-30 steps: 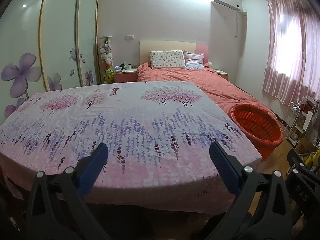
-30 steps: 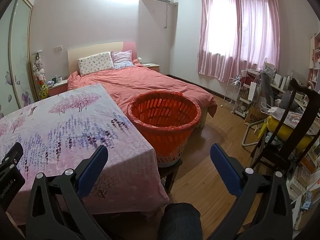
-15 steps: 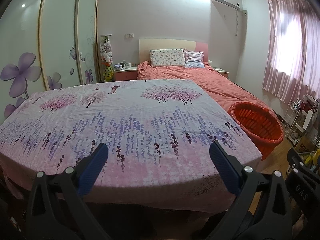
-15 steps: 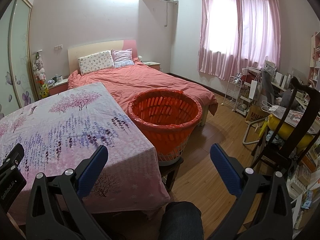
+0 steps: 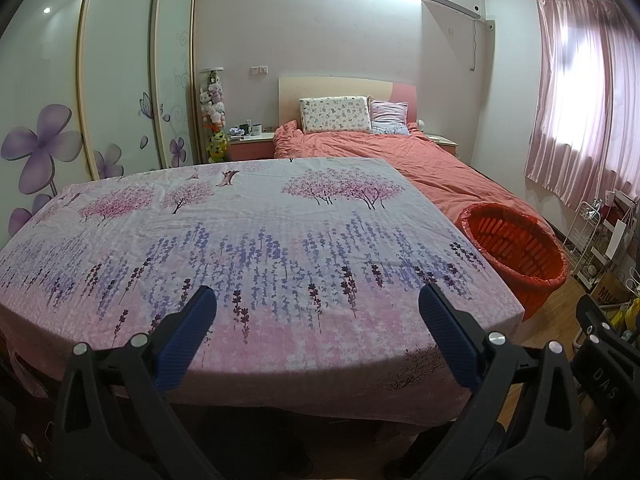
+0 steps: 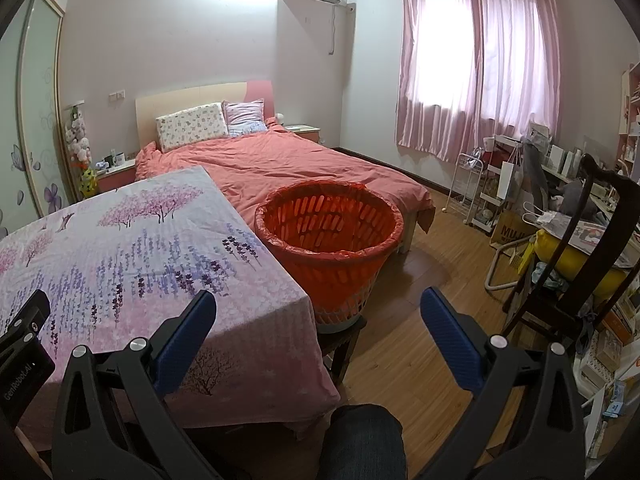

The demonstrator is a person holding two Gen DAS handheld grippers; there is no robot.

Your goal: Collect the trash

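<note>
An orange basket lined with an orange bag (image 6: 328,240) stands on a low stool at the right end of a table covered with a floral cloth (image 5: 248,248); it also shows in the left wrist view (image 5: 516,248). I see no trash on the cloth. My left gripper (image 5: 318,306) is open and empty over the table's near edge. My right gripper (image 6: 318,306) is open and empty near the table's right corner, short of the basket.
A bed with a coral cover (image 6: 280,160) lies behind the table. A dark wooden chair (image 6: 592,248) with a yellow cushion, a white rack (image 6: 472,188) and a cluttered desk stand at the right. A wardrobe with flower-printed doors (image 5: 100,92) lines the left wall.
Both views have drifted slightly; the basket sits a little lower and farther in the left wrist view. Both grippers stay open and empty.
</note>
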